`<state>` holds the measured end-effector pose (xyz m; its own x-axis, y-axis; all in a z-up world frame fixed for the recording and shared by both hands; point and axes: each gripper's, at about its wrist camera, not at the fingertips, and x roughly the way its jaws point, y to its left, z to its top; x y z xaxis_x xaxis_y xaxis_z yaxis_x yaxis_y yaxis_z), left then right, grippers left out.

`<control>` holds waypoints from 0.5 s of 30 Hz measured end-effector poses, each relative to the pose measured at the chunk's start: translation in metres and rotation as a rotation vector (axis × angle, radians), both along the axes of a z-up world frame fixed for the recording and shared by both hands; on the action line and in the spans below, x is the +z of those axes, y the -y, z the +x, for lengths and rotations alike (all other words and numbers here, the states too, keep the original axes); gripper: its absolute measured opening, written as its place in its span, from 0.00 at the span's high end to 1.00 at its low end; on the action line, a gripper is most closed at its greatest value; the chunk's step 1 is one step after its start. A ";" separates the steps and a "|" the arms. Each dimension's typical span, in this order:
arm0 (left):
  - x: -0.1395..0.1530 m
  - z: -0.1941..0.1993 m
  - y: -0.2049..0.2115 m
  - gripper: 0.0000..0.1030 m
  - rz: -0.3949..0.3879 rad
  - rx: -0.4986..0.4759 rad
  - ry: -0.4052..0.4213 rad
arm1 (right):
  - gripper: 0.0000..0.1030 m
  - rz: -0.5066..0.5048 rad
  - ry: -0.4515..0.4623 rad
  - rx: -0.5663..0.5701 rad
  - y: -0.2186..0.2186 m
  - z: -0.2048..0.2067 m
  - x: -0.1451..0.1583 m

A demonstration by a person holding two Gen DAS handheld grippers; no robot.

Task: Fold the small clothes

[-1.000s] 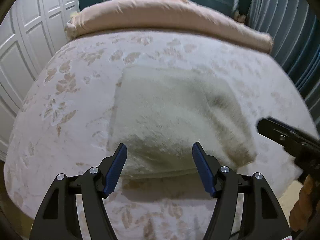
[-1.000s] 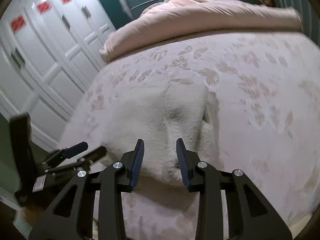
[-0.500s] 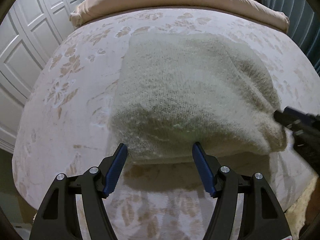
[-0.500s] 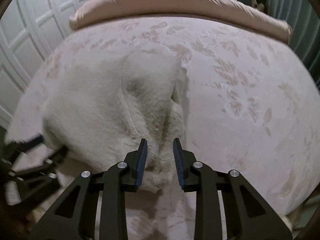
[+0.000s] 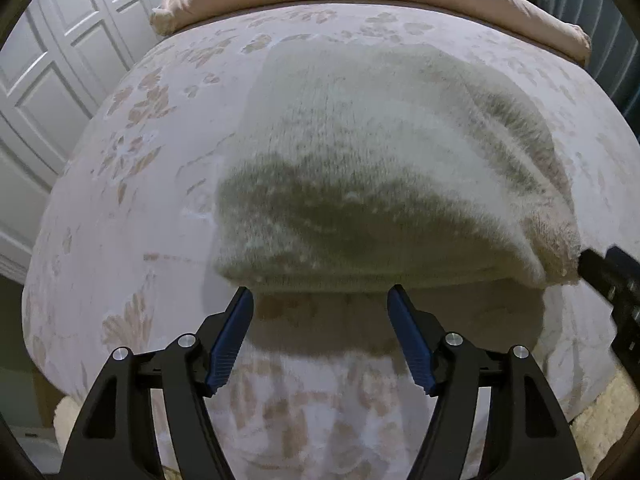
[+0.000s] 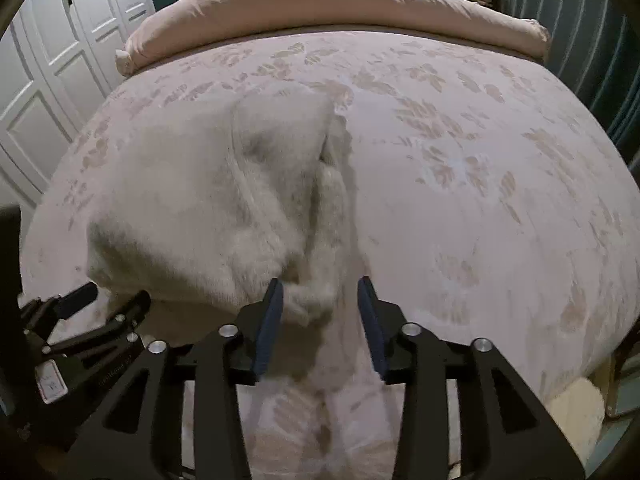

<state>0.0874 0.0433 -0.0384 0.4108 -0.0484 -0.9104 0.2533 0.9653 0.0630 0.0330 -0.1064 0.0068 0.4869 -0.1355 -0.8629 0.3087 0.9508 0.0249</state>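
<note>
A cream fuzzy knitted garment [image 5: 384, 168] lies folded on the bed's floral cover [image 5: 120, 208]. My left gripper [image 5: 320, 300] hangs open just short of the garment's near folded edge, nothing between its blue pads. In the right wrist view the same garment [image 6: 200, 208] fills the left half, and its near right corner sticks in between the jaws of my right gripper [image 6: 320, 292]. Those jaws are opening and the right pad stands apart from the fabric. My left gripper [image 6: 118, 294] shows at the lower left, at the garment's near left corner.
A rolled pink duvet [image 6: 320, 12] lies across the head of the bed. White wardrobe doors [image 5: 60, 72] stand on the left and a teal curtain [image 6: 624, 80] on the right. A cream rug [image 6: 576, 412] covers the floor past the bed's near right corner.
Both grippers have sunk toward the bed and come close to the garment's near edge. The right jaws narrowed around the corner, then widened again. The left jaws stayed wide.
</note>
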 end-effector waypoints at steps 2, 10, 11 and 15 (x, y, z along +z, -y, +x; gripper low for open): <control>-0.003 -0.004 0.002 0.34 0.023 0.000 0.005 | 0.56 0.010 -0.016 -0.001 -0.005 -0.003 -0.007; -0.022 -0.018 0.006 0.28 0.041 0.010 -0.020 | 0.52 0.020 -0.037 0.001 -0.020 -0.009 -0.031; -0.025 -0.019 0.007 0.27 0.040 0.013 -0.027 | 0.51 0.013 -0.043 0.003 -0.023 -0.009 -0.035; -0.031 -0.024 0.002 0.19 0.024 0.055 -0.009 | 0.51 -0.002 -0.067 -0.010 -0.026 -0.011 -0.048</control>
